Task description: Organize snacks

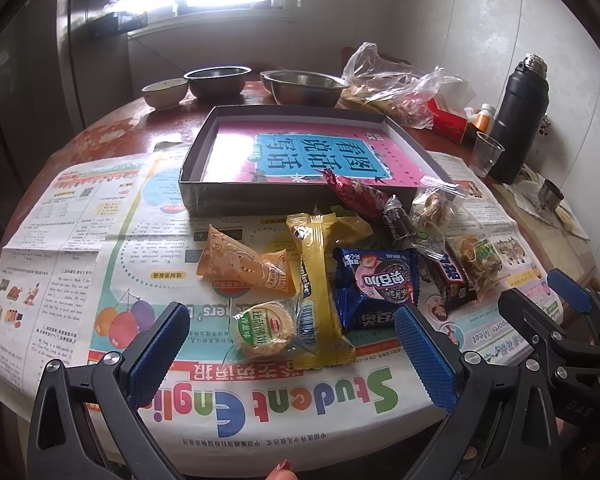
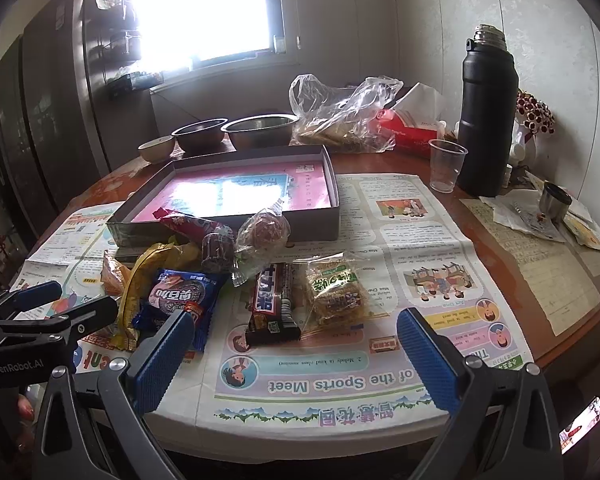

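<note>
Several wrapped snacks lie in a pile on newspaper in front of a shallow grey box with a pink book inside. They include a round biscuit pack, a long yellow pack, an orange triangular pack, a blue cookie pack and a dark chocolate bar. My left gripper is open and empty, just short of the biscuit pack. My right gripper is open and empty, near the chocolate bar and a clear cracker pack. The box also shows in the right wrist view.
Two metal bowls and a small ceramic bowl stand behind the box. A plastic bag, a clear plastic cup and a tall black flask stand at the back right. Papers and a small metal cup lie far right.
</note>
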The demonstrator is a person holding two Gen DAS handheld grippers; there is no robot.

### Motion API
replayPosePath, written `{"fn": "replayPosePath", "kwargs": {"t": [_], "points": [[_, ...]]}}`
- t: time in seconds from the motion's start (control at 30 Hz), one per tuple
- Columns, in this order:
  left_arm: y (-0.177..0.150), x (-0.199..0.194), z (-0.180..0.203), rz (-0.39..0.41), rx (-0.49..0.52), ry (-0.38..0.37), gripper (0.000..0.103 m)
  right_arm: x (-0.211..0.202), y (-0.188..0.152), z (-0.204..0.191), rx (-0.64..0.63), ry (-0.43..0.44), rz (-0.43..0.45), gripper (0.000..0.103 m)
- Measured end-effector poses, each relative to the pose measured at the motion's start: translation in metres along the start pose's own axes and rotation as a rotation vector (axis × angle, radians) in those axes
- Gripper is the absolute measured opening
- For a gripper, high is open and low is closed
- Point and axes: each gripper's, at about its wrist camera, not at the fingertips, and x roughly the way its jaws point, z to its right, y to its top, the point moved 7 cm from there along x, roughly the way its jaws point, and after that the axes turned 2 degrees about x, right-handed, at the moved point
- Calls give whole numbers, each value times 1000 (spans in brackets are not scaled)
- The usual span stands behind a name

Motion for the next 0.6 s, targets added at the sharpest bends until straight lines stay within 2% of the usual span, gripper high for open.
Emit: {"fn": "replayPosePath", "kwargs": {"t": [0.6], "points": [[0,-3,3,3,15,4,102,-3,0,1,2,-1,5,102]]}}
